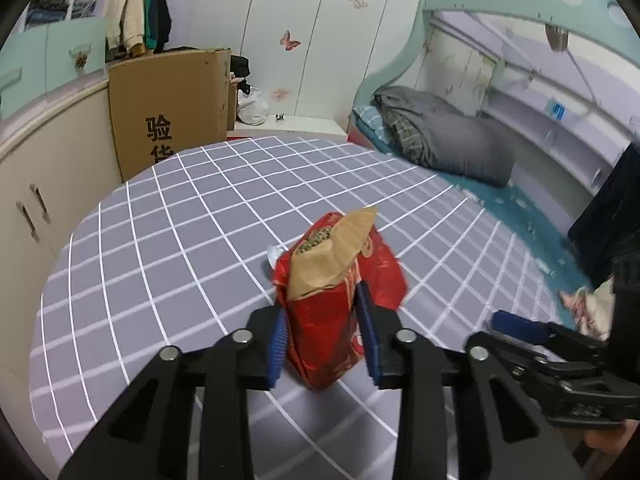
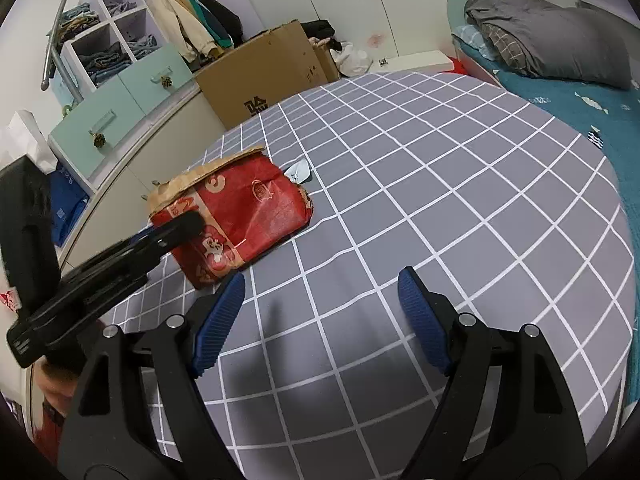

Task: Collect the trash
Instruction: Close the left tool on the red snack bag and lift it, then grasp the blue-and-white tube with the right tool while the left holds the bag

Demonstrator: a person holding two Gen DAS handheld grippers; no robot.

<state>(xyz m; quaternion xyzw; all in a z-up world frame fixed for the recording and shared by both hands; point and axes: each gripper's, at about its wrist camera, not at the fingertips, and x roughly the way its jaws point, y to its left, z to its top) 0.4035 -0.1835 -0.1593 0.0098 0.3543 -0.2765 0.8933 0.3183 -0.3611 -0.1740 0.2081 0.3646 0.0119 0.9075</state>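
Observation:
A crumpled red paper bag (image 1: 340,300) with a brown torn top stands on the grey checked tablecloth (image 1: 180,220). My left gripper (image 1: 325,332) is shut on the bag, one blue pad on each side. In the right wrist view the bag (image 2: 240,212) is at the left, with the left gripper (image 2: 176,232) clamped on its near end. A small white and blue wrapper (image 2: 298,170) lies behind the bag; it also shows in the left wrist view (image 1: 274,256). My right gripper (image 2: 322,320) is open and empty above the tablecloth (image 2: 440,200), to the right of the bag.
A cardboard box (image 1: 172,112) stands past the table's far left edge beside beige cabinets (image 1: 36,184). A bed with a grey blanket (image 1: 444,132) and teal sheet lies to the right. Shelves with clothes (image 2: 108,48) are at the far left.

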